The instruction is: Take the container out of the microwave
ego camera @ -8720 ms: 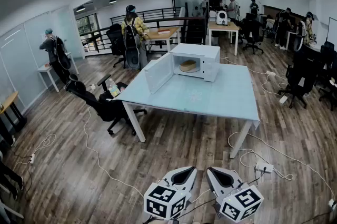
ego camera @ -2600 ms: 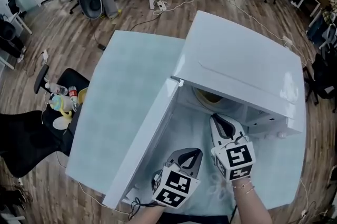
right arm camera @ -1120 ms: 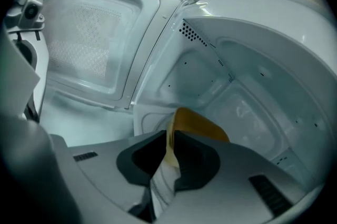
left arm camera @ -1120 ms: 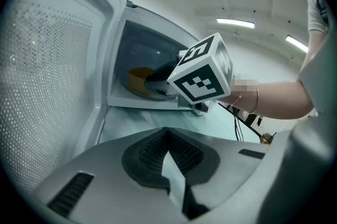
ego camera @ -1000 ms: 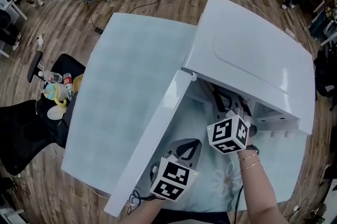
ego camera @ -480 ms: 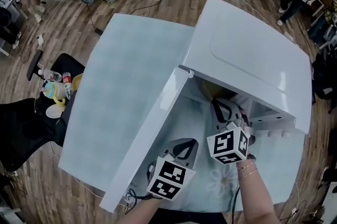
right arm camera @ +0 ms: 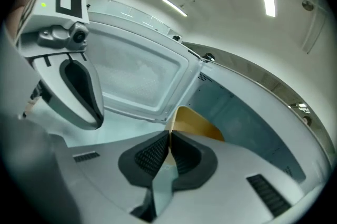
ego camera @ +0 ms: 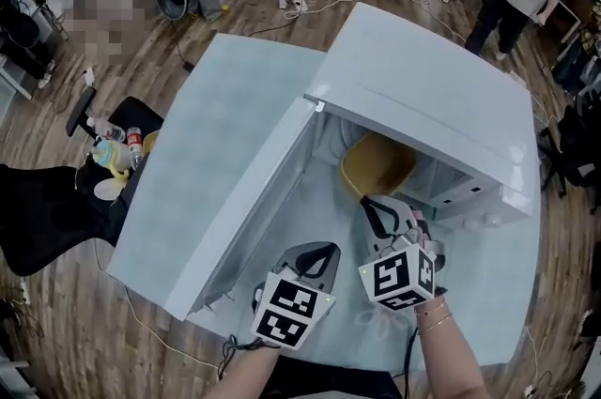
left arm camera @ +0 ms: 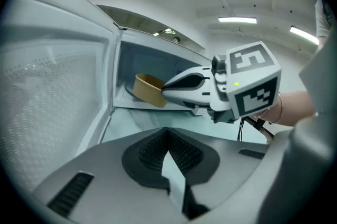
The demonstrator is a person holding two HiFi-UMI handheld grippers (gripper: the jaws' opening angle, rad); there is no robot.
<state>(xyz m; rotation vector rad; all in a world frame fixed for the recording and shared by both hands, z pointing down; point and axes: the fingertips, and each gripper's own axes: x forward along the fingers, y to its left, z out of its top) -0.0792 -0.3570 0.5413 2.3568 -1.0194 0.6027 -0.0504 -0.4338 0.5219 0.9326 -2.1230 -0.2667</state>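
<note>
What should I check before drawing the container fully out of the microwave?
1. Grip of the right claw: ok, jaws closed on the container rim.
2. Is the microwave door swung wide: ok.
3. Is the left claw out of the way: ok, shut, empty, beside the right claw.
4. Container level: not ok, it hangs tilted at the opening.
5. Contents inside: cannot tell.

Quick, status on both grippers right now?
Left gripper: closed, nothing between its jaws.
Right gripper: closed on the rim of the container.
</note>
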